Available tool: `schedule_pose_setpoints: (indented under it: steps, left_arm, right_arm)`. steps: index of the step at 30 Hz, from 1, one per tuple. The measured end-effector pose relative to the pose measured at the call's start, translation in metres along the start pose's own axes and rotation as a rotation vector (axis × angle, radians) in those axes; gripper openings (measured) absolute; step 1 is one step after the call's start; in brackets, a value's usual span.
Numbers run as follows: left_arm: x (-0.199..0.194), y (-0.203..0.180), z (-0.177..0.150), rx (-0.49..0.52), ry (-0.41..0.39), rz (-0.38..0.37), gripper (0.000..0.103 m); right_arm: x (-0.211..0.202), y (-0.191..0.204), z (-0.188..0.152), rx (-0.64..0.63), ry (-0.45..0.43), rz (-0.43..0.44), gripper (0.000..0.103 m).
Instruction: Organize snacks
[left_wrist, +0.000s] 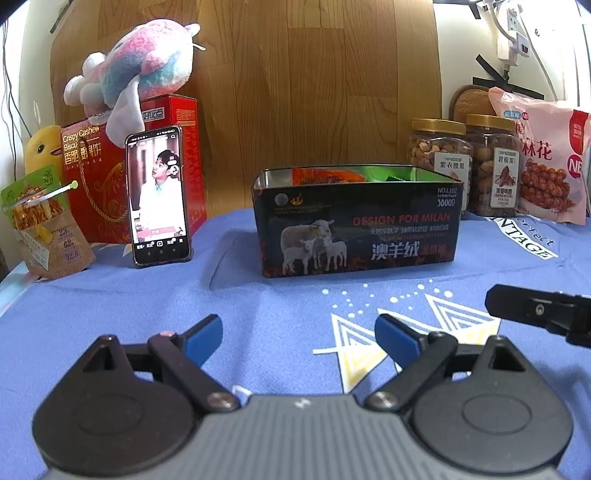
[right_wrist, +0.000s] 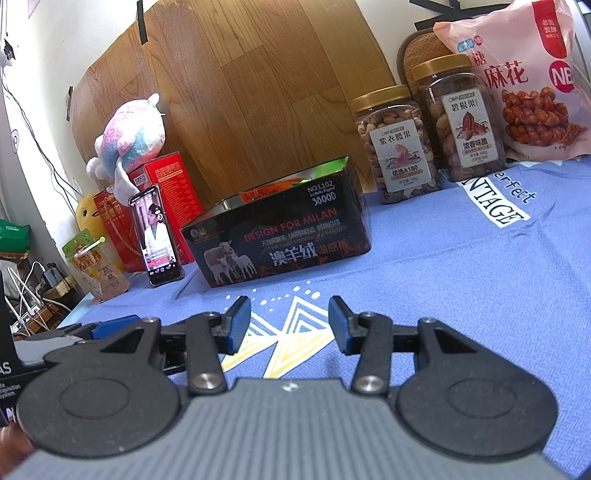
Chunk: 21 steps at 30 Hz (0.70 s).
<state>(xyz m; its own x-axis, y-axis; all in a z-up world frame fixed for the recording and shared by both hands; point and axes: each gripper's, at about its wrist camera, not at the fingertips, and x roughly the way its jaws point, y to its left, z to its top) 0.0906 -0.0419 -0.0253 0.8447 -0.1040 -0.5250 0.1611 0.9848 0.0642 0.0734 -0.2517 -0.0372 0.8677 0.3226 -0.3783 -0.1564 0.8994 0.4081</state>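
A black tin box (left_wrist: 358, 229) printed "DESIGN FOR MILAN" stands open on the blue cloth, with orange and green packets inside; it also shows in the right wrist view (right_wrist: 280, 236). Two gold-lidded nut jars (left_wrist: 439, 162) (right_wrist: 397, 144) and a pink twist-snack bag (left_wrist: 546, 158) (right_wrist: 524, 77) stand at the back right. A small snack pouch (left_wrist: 44, 225) (right_wrist: 92, 266) stands at far left. My left gripper (left_wrist: 298, 338) is open and empty, low over the cloth before the box. My right gripper (right_wrist: 289, 325) is open and empty, to its right.
A phone (left_wrist: 159, 195) playing video leans on a red cashew biscuit box (left_wrist: 92, 177) topped by a plush toy (left_wrist: 140, 70). A yellow plush sits behind the pouch. A wooden board (left_wrist: 314, 92) backs the table. Cables hang off the left edge (right_wrist: 29, 302).
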Motion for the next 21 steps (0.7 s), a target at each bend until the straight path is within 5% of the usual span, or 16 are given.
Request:
schedule_pose_setpoints:
  steps: [21]
  left_arm:
    - [-0.001, -0.0008, -0.0011, -0.002, -0.002, 0.002, 0.097]
  right_arm:
    - [-0.0003, -0.0002, -0.0002, 0.0, 0.0, 0.001, 0.05]
